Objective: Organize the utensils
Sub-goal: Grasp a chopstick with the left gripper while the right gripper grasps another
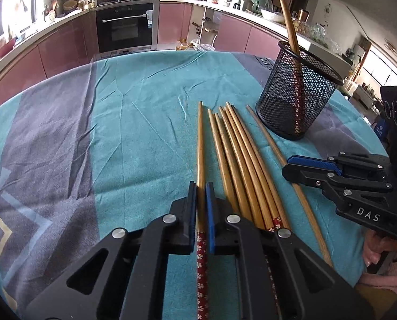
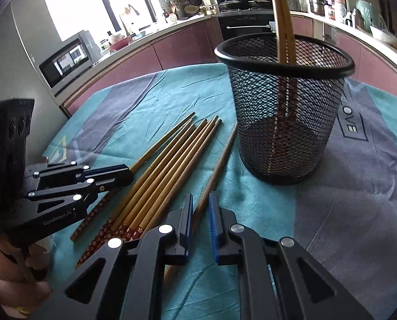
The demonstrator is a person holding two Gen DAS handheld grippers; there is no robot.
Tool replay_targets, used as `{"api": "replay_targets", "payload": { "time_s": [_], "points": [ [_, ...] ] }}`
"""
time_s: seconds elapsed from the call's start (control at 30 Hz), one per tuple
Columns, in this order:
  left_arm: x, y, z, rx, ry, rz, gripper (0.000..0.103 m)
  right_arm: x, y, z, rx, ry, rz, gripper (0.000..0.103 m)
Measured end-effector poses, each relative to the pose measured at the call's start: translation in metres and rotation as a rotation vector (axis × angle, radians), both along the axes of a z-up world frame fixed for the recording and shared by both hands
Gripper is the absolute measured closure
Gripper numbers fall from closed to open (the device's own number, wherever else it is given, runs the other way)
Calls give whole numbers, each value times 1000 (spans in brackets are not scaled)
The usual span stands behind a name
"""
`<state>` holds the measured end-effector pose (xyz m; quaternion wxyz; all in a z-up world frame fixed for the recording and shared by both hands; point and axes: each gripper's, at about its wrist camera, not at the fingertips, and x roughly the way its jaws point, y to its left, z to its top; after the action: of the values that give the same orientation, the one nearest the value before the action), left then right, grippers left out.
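Several wooden chopsticks [image 1: 238, 157] with red flowered ends lie side by side on the teal cloth, also in the right wrist view [image 2: 166, 165]. My left gripper [image 1: 201, 189] is shut on the leftmost chopstick [image 1: 200, 138], still at cloth level. It shows in the right wrist view [image 2: 123, 176]. My right gripper [image 2: 200, 200] straddles a lone plain chopstick [image 2: 219, 160] with its jaws a little apart, not gripping. It shows in the left wrist view [image 1: 291, 165]. A black mesh holder [image 1: 297, 93] [image 2: 283, 112] stands upright behind them with two chopsticks [image 2: 282, 21] inside.
The table wears a teal and grey cloth [image 1: 118, 122] [image 2: 358, 186]. Pink kitchen cabinets [image 1: 65, 50] and an oven [image 1: 125, 24] stand behind the table. A microwave [image 2: 65, 64] is on the left.
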<state>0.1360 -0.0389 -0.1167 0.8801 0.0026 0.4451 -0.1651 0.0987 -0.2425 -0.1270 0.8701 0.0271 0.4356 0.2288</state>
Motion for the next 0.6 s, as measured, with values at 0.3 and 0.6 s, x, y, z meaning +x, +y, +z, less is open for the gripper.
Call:
{"api": "replay_targets", "payload": {
  "time_s": [0.3,0.6],
  "points": [
    [-13,9,4,-38,-1,12,95,-4,-12,4,60,7,-17,97],
    [-24,2,4,-23,4,-56,95,-8,4,8,36,-2,60,98]
  ]
}}
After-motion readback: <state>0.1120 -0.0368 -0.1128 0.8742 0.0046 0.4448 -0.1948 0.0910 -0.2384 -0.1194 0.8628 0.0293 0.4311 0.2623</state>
